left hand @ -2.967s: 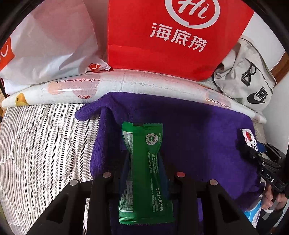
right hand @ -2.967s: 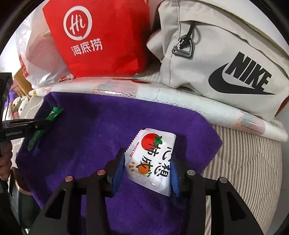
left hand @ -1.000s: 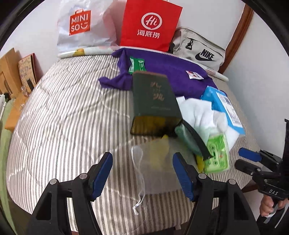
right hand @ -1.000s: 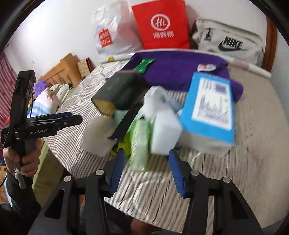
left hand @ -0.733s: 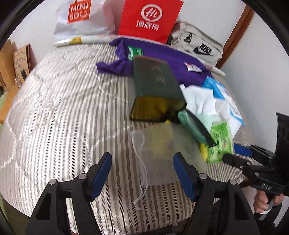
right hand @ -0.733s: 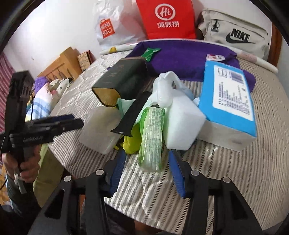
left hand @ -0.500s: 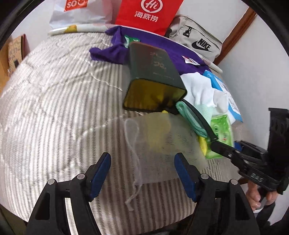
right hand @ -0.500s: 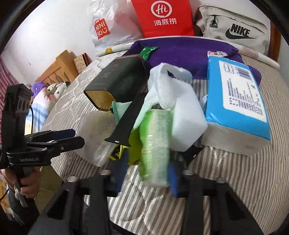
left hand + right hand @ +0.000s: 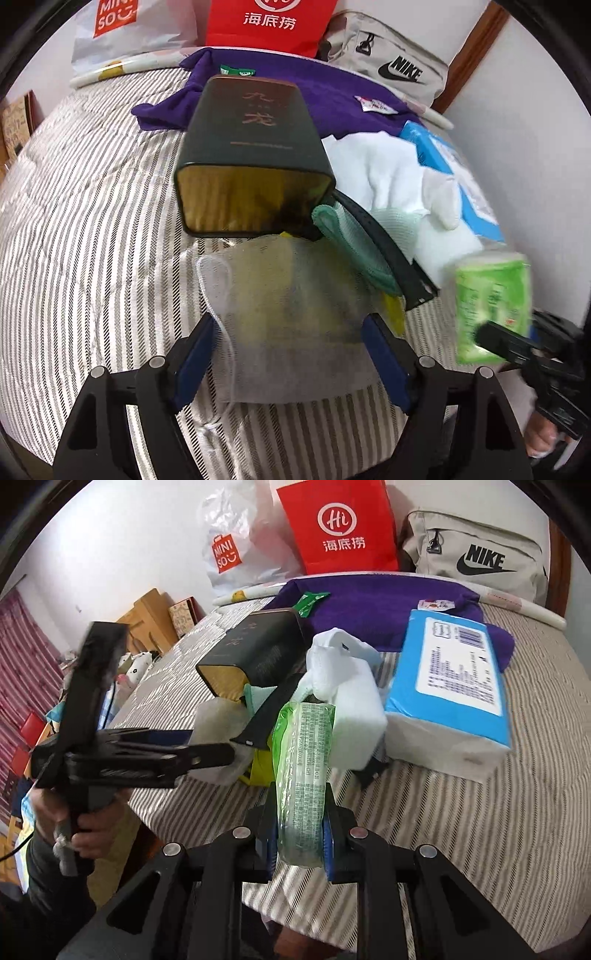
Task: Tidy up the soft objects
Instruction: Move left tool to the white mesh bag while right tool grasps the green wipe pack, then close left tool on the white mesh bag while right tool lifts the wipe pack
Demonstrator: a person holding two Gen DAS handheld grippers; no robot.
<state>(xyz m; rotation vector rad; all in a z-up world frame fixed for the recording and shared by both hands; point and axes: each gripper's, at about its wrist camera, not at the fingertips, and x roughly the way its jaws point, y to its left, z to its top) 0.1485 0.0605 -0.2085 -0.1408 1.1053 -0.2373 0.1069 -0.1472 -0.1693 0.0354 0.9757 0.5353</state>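
My left gripper (image 9: 288,354) is open, its blue pads on either side of a sheer white mesh pouch (image 9: 284,321) lying on the striped bed. My right gripper (image 9: 300,834) is shut on a green wet-wipe pack (image 9: 303,775), which also shows in the left wrist view (image 9: 487,302). On the purple towel (image 9: 369,602) lie a green sachet (image 9: 310,602) and a small tomato packet (image 9: 436,604).
A dark green tin box (image 9: 251,147) lies open-ended toward me. White plastic bag (image 9: 340,672), blue tissue pack (image 9: 454,683), black strap (image 9: 388,251) and teal mesh (image 9: 347,243) crowd the pile. Red bag (image 9: 336,524), Miniso bag (image 9: 229,550) and Nike bag (image 9: 476,561) line the wall.
Both grippers released the sachet and tomato packet on the towel and pulled back. The left now straddles the mesh pouch; the right has closed on the green wipe pack.
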